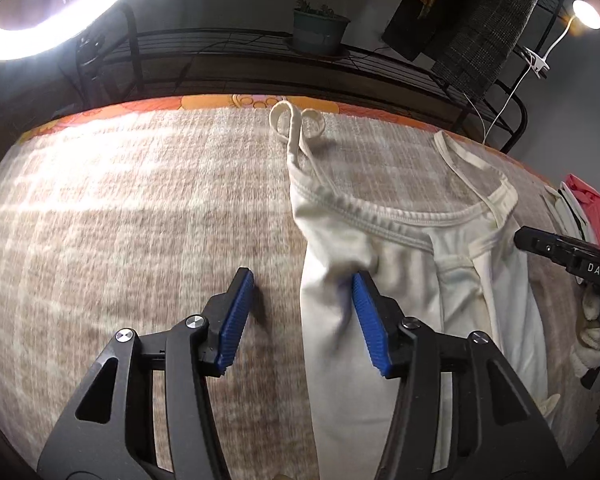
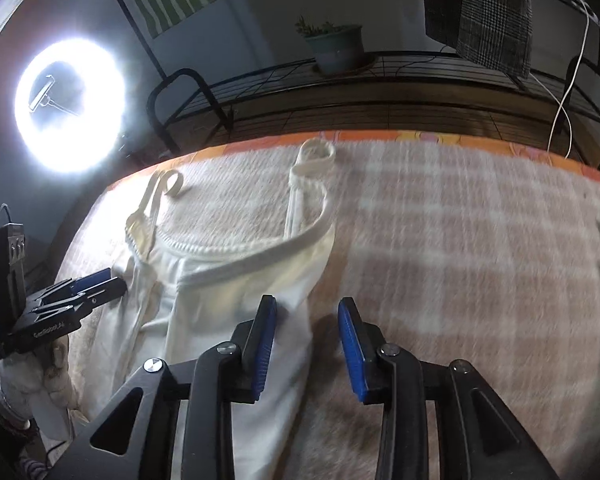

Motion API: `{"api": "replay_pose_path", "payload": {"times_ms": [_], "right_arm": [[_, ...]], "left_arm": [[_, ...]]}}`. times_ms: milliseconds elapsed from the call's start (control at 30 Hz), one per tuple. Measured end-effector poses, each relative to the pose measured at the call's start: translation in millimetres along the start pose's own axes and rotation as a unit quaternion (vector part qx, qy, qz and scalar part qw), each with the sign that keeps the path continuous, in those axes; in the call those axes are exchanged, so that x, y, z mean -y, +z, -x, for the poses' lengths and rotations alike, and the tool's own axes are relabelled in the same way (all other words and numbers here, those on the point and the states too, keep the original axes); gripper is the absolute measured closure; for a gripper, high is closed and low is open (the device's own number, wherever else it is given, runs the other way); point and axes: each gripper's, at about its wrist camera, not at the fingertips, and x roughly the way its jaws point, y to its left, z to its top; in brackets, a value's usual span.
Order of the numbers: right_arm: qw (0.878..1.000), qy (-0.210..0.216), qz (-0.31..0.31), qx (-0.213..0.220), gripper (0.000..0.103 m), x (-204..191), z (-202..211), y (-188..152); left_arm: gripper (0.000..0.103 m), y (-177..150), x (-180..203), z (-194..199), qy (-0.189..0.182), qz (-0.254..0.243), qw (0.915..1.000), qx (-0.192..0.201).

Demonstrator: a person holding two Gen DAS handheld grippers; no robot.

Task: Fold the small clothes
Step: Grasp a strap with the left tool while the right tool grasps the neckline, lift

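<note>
A cream strappy top (image 1: 400, 280) lies lengthwise on the beige checked blanket (image 1: 140, 240), its two shoulder straps (image 1: 296, 128) pointing to the far edge. My left gripper (image 1: 304, 280) is open over the top's left edge, one pad on the blanket and one on the cloth. In the right wrist view the same top (image 2: 220, 272) lies left of centre. My right gripper (image 2: 308, 312) is open over the top's right edge. The left gripper (image 2: 100, 284) shows at that view's left, the right gripper (image 1: 540, 244) at the left view's right edge.
A black wire rack (image 1: 260, 52) with a potted plant (image 1: 320, 32) stands behind the bed. Dark clothes (image 1: 480, 20) hang at the upper right. A ring light (image 2: 68, 104) glares at the left. Red and white clothes (image 1: 584, 200) lie at the far right edge.
</note>
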Motion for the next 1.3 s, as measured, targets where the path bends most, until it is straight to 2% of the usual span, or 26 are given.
{"api": "replay_pose_path", "payload": {"times_ms": [100, 367, 433, 467, 500, 533, 567, 600, 667, 867, 1300], "right_arm": [[0.999, -0.029, 0.014, 0.003, 0.069, 3, -2, 8], [1.0, -0.007, 0.024, -0.007, 0.067, 2, -20, 22], [1.0, 0.003, 0.018, -0.004, 0.068, 3, -23, 25], [1.0, 0.006, 0.014, -0.002, 0.073, 2, -24, 26], [1.0, 0.007, 0.013, -0.001, 0.08, 3, -25, 27], [1.0, 0.011, 0.013, -0.003, 0.084, 2, -26, 27], [1.0, 0.017, 0.013, -0.004, 0.095, 2, -27, 28], [1.0, 0.023, 0.012, -0.007, 0.1, 1, -28, 28], [1.0, 0.02, 0.011, -0.002, 0.103, 0, -25, 28], [0.999, 0.031, -0.002, 0.027, 0.103, 0, 0, 26], [0.997, 0.038, 0.011, 0.069, 0.103, -34, 85, 5]], "left_arm": [[0.044, 10, 2, -8, 0.0, -0.012, 0.9999, 0.002], [0.044, 36, -5, -26, -0.007, 0.007, 0.9998, 0.014], [0.055, 38, -1, -29, 0.002, -0.002, 0.9998, 0.019], [0.071, 40, 2, -31, 0.008, -0.008, 0.9997, 0.02], [0.087, 41, 3, -32, 0.005, -0.009, 0.9998, 0.019], [0.095, 43, 4, -33, -0.001, -0.008, 0.9998, 0.017], [0.098, 44, 4, -34, -0.002, -0.005, 0.9999, 0.014], [0.098, 44, 3, -34, -0.004, -0.002, 0.9999, 0.014], [0.099, 45, 2, -32, -0.01, 0.01, 0.9997, 0.017], [0.1, 45, -3, -3, -0.032, 0.03, 0.9983, 0.038], [0.1, 10, 18, 91, -0.037, -0.005, 0.9958, 0.084]]}}
